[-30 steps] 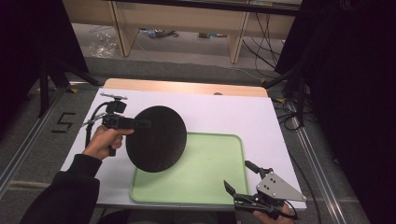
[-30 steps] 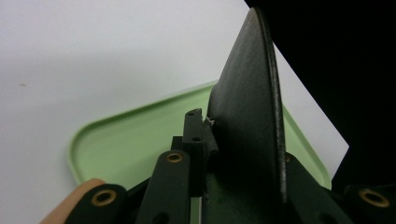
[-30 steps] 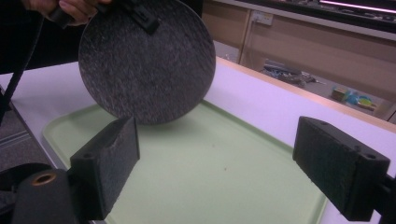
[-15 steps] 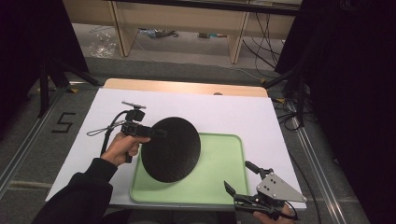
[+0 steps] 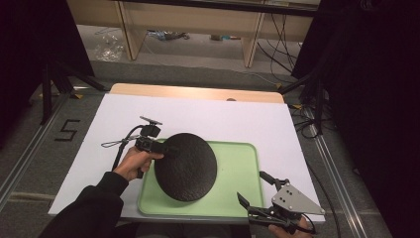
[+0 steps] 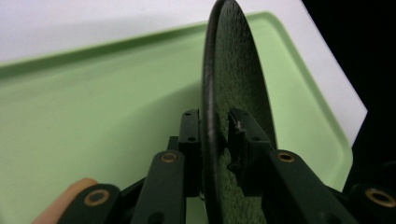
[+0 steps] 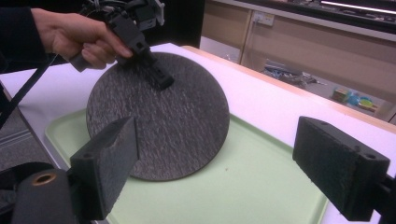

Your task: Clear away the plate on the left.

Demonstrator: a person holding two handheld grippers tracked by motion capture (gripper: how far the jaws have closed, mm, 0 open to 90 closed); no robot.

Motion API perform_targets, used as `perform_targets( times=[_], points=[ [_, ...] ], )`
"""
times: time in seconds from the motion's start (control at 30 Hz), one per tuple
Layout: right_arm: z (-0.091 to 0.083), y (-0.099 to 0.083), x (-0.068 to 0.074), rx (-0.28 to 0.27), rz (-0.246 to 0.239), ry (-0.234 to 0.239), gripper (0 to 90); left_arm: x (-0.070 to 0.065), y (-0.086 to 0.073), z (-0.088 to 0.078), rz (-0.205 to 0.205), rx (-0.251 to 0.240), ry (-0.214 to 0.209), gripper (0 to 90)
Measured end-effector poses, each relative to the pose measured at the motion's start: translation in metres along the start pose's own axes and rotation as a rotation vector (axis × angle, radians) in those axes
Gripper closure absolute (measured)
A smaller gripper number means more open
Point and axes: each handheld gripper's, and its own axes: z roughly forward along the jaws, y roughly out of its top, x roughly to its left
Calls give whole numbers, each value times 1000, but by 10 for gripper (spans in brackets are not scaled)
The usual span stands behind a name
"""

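Black and rough-grained, the round plate (image 5: pixel 185 166) hangs tilted over the green tray (image 5: pixel 237 171), its lower edge at or just above the tray floor; from the high view I cannot tell whether it touches. The left gripper (image 5: pixel 166 147) pinches the plate at its rim, at about ten o'clock on the disc as seen from above. In the left gripper view the plate (image 6: pixel 224 93) stands edge-on between the two black pads (image 6: pixel 190 135), one on each face, both pressed to it, with the tray (image 6: pixel 93 121) spread behind. The jaws have just been easing apart a little, yet the plate remains clamped between them. The left hand (image 5: pixel 133 161) wraps the handle, at nine o'clock of the tray.

The right gripper (image 5: pixel 255 191) sits at five o'clock on the table (image 5: pixel 297 129), just off the tray's near right corner, jaws spread wide with nothing between them. In its own view the two pads (image 7: pixel 109 163) frame the plate (image 7: pixel 159 121) and the left gripper (image 7: pixel 161 79), well apart from both.
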Motion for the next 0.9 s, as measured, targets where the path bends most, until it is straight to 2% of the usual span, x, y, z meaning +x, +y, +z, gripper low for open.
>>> perform_targets(
  times=[0.07, 0.1, 0.17, 0.2, 0.23, 0.27, 0.3, 0.33, 0.37, 0.4, 0.43, 0.57, 0.6, 0.7, 0.83, 0.87, 0.9],
  points=[
    [-1, 0, 0, -2, -2, -2, 155, 8, -2, -1, 18, 36, 6, 747],
    [-1, 0, 0, -2, -1, -2, 154, 9, -2, -1, 22, 84, 29, 721],
    [-1, 0, 0, 0, 1, -2, 155, 11, -3, -1, 23, 96, 41, 702],
    [-1, 0, 0, 0, 0, -1, 155, 11, -4, -1, -5, 100, 35, 705],
    [-1, 0, 0, 0, 0, -1, 155, 12, -3, -3, 29, 108, 39, 705],
    [-1, 0, 0, 4, -1, 3, 155, 8, -2, -4, 30, 87, 67, 702],
    [-1, 0, 0, 0, -1, -2, 155, 9, -1, -8, 69, 123, 88, 689],
    [0, 0, 0, 2, 2, -2, 155, 10, -2, -11, 45, 105, 90, 691],
    [0, 0, 0, 2, 2, -2, 155, 10, -2, -11, 45, 105, 90, 691],
    [0, 0, 0, 2, 1, -2, 155, 10, -4, -12, 22, 95, 93, 691],
    [-1, 0, 0, 6, -3, 3, 155, 14, -3, -17, 45, 119, 105, 691],
    [-1, 0, 0, 3, -1, 0, 154, 17, -6, -20, 31, 110, 103, 704],
    [0, 0, 0, 3, -2, 0, 155, 18, -5, -21, 48, 131, 104, 701],
    [-1, 0, 1, 10, 7, 7, 154, 18, -6, -20, 48, 120, 108, 700],
    [-1, 0, 1, 4, 0, 1, 155, 13, -7, -17, 29, 67, 114, 699],
    [0, 0, 0, 5, -3, 2, 154, 13, -7, -18, 41, 68, 120, 699],
    [0, 0, 0, 5, -3, 2, 154, 11, -8, -17, 39, 48, 116, 699]
  ],
)
